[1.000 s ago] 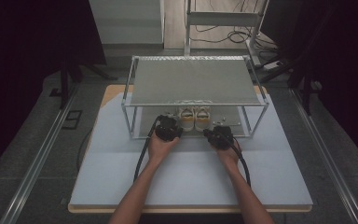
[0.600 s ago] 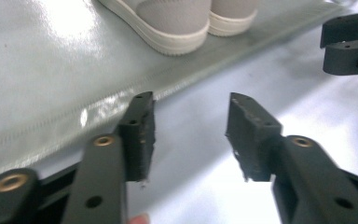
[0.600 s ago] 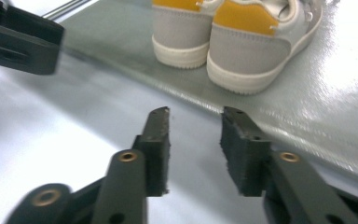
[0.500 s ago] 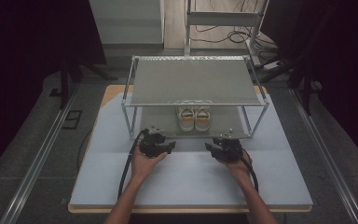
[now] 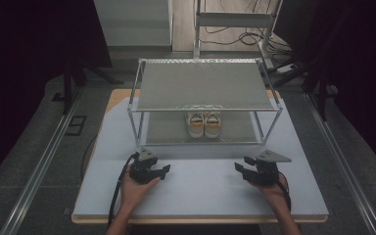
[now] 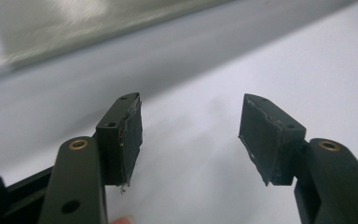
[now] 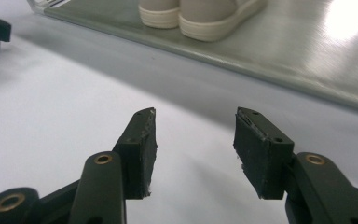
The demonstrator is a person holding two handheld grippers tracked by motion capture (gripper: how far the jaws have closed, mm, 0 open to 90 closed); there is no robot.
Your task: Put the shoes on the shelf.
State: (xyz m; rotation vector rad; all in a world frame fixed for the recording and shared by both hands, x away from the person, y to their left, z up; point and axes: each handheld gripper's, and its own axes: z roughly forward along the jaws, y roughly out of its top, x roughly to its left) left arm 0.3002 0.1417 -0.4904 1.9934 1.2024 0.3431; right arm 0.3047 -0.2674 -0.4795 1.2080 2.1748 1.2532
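Shoes (image 5: 203,124) on the rack's (image 5: 205,85) lower shelf look light, soft-sided; pinch their heel collars. Your left gripper (image 5: 150,171) and right gripper (image 5: 255,171) rest spread, empty, near the table's (image 5: 200,196) front edge.

Brushed, seemingly metal rack (image 5: 203,90)

A lab or recording studio is suggested: a pale surface (image 5: 200,191) is set between metal floor rails (image 5: 39,166) and ringed by dark curtains (image 5: 24,44). Loose cables (image 5: 235,34) are seen on the floor behind, beside a metal stand (image 5: 235,19). A wire shelf rack (image 5: 203,88) is placed on the surface.
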